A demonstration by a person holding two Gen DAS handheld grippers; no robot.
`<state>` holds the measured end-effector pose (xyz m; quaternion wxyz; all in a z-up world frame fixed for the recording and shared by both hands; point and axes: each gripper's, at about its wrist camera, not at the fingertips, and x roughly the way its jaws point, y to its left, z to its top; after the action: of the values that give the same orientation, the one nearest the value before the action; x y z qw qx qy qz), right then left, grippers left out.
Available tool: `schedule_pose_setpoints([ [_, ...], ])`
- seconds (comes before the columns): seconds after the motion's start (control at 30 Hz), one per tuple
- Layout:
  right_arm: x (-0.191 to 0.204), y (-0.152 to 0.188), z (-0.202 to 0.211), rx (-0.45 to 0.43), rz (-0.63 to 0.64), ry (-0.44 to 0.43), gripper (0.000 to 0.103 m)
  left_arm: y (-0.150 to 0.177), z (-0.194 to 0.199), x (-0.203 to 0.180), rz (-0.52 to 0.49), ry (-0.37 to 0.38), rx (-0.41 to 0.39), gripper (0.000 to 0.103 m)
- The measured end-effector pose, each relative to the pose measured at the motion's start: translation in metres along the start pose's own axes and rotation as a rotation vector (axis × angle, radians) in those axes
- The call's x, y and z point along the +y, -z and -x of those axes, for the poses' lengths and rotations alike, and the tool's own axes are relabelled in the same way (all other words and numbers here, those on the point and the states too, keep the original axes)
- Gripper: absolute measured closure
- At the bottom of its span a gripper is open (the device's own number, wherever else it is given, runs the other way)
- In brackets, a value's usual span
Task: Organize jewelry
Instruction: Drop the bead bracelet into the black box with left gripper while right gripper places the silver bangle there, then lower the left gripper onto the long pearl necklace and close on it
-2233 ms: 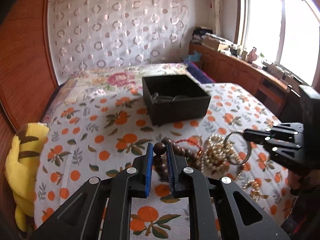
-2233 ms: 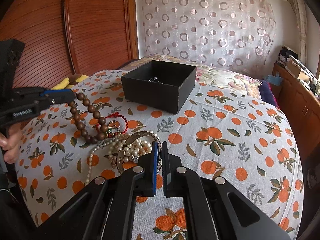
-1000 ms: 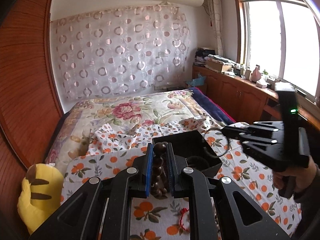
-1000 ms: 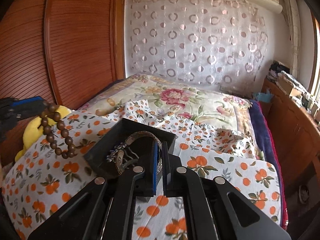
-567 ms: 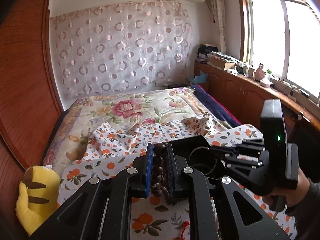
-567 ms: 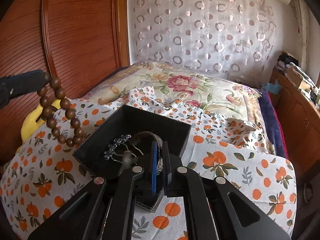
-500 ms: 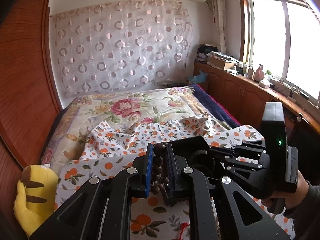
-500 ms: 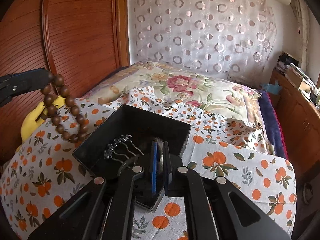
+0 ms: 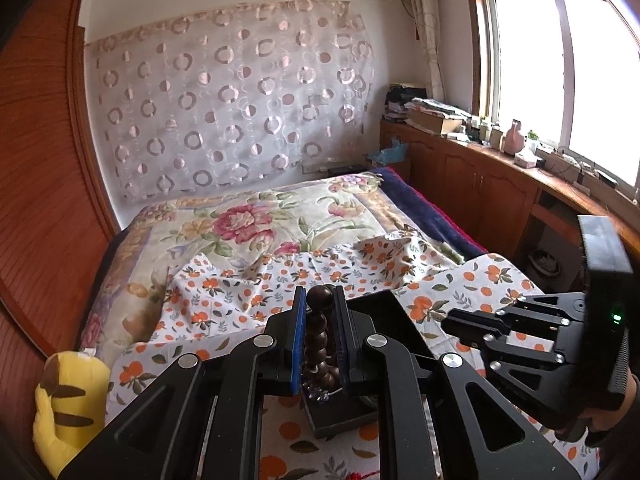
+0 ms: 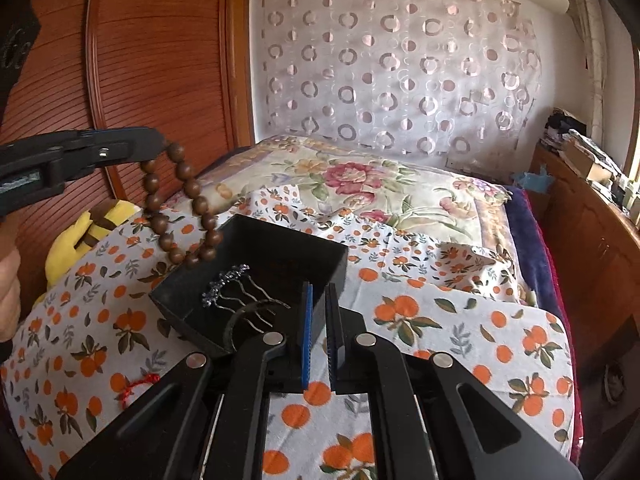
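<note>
**Two wrist views crossing over one box**

The left wrist camera looks along its fingers from the bed's foot toward the curtained wall, window at right. The right wrist camera faces the same wall, wardrobe at left. Both sit close above the black box (image 9: 372, 308) (image 10: 280, 240) on the orange-print cloth (image 9: 480, 276) (image 10: 460, 320), and each catches the other gripper.

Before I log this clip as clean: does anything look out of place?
One thing: a red string lies loose on the orange-print sheet, outside the black box. Otherwise nothing looks askew or damaged.
</note>
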<state>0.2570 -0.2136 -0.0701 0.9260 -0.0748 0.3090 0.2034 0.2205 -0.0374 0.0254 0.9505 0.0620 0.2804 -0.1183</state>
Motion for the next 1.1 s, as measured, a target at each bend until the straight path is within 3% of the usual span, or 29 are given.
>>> schedule_pose_setpoints([
  [0.23, -0.002, 0.010, 0.013, -0.013, 0.003, -0.004, 0.096, 0.005, -0.021, -0.015, -0.028, -0.008, 0.035, 0.089],
  [0.27, -0.001, 0.011, 0.016, -0.015, 0.004, -0.008, 0.096, 0.005, -0.021, -0.014, -0.029, -0.005, 0.034, 0.080],
  [0.33, 0.001, 0.014, 0.019, -0.018, 0.005, -0.009, 0.096, 0.009, -0.019, -0.015, -0.031, -0.004, 0.034, 0.071],
  [0.5, 0.008, 0.026, 0.033, -0.021, -0.001, -0.025, 0.096, 0.022, -0.009, -0.014, -0.040, -0.011, 0.041, 0.069],
  [0.57, 0.013, 0.033, 0.040, -0.024, -0.002, -0.039, 0.096, 0.031, -0.001, -0.013, -0.043, -0.009, 0.046, 0.062],
  [0.87, 0.037, 0.067, 0.068, -0.014, 0.014, -0.071, 0.095, 0.086, 0.037, -0.003, -0.013, 0.030, 0.073, 0.062],
  [0.9, 0.039, 0.071, 0.071, -0.012, 0.012, -0.072, 0.094, 0.092, 0.041, -0.001, -0.008, 0.034, 0.078, 0.061],
  [0.97, 0.040, 0.077, 0.078, -0.013, 0.003, -0.077, 0.080, 0.100, 0.046, 0.000, 0.000, 0.041, 0.084, 0.060],
  [1.1, 0.044, 0.095, 0.090, -0.003, -0.003, -0.076, 0.078, 0.118, 0.056, 0.000, 0.022, 0.059, 0.087, 0.050],
])
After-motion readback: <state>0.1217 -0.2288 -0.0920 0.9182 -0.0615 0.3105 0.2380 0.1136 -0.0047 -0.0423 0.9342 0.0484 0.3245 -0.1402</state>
